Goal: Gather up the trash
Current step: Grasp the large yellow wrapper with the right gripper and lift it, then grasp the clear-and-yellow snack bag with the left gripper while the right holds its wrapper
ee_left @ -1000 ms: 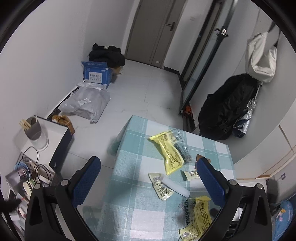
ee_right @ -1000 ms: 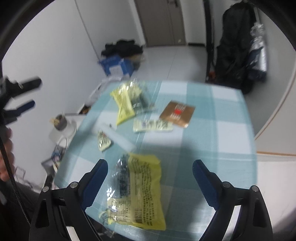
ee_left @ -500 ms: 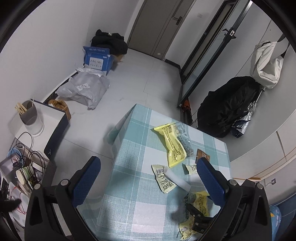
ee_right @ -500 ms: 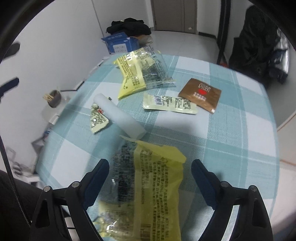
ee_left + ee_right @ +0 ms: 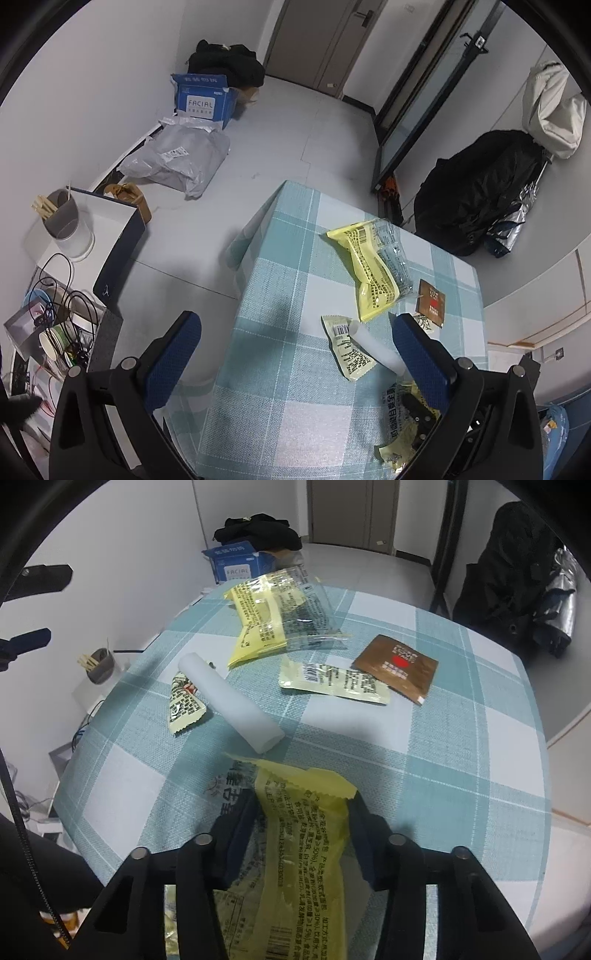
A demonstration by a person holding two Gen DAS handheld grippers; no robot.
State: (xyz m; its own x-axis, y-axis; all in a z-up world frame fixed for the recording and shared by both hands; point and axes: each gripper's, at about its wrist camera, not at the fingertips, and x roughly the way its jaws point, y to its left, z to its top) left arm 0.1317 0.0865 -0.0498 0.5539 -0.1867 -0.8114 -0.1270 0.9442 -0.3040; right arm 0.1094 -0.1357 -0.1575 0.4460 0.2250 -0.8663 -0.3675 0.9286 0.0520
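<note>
Here the right gripper (image 5: 303, 812) has just been closing, its jaws pinching the near yellow snack wrapper (image 5: 306, 834), printed with black Chinese text and a barcode, at the near edge of the teal checked tablecloth (image 5: 461, 746). The left gripper (image 5: 295, 350) is hanging wide and empty above the table's side. A blue carton (image 5: 201, 98) on the floor is reading "FACIAL".
</note>
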